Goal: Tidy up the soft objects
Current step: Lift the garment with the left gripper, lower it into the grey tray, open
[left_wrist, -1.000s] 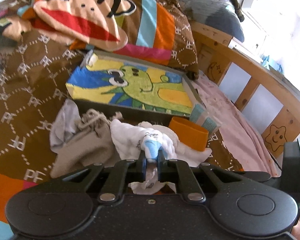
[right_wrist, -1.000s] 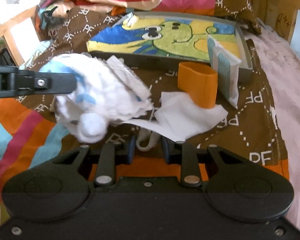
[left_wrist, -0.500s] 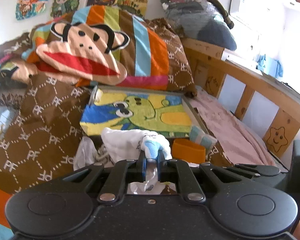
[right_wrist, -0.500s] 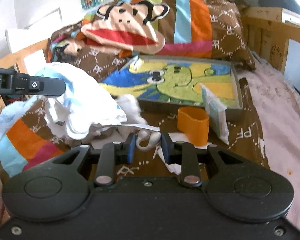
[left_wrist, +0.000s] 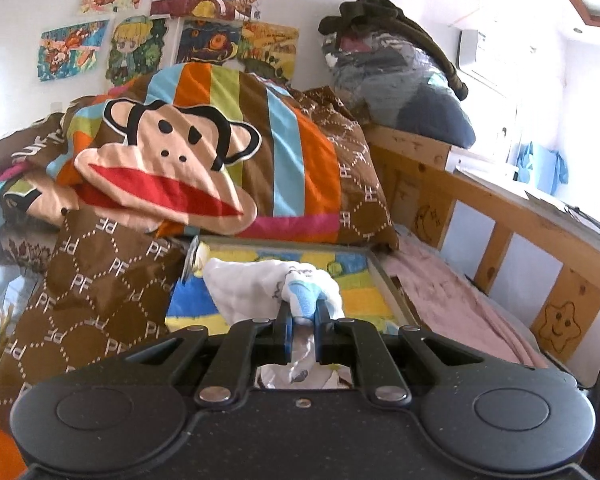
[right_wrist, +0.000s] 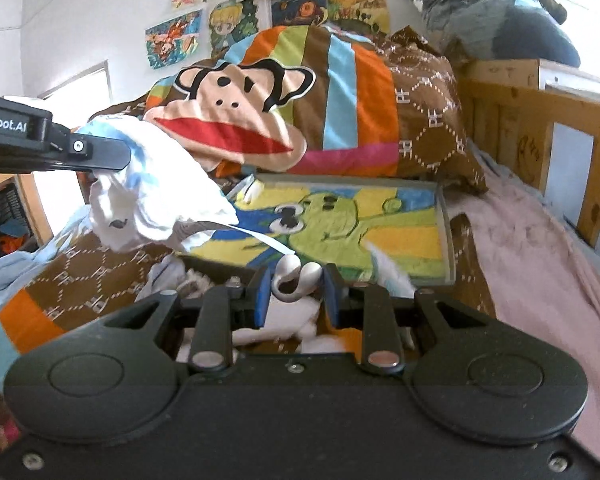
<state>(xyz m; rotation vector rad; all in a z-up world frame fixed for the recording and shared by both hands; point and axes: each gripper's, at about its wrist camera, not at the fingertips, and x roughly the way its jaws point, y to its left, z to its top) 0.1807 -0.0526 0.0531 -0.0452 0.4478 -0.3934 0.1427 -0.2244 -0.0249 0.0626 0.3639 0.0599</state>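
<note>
Gripping white cloth (left_wrist: 256,284) in pinched left gripper (left_wrist: 302,312), right gripper (right_wrist: 296,280) clamping its strap (right_wrist: 260,236); keeping both tight, lifting evenly.

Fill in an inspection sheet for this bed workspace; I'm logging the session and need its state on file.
Surface: brown patterned quilt over the bed.
Job's things: white cloth, its ends pinched by both grippers; more white cloths lying on the quilt.
Clutter: frog-print tray; monkey-face pillow.
Grippers: left gripper and right gripper each shut on the cloth.
Cables: nothing seen.
Surroundings: wooden bed rail, wall drawings, bagged bundle.
</note>
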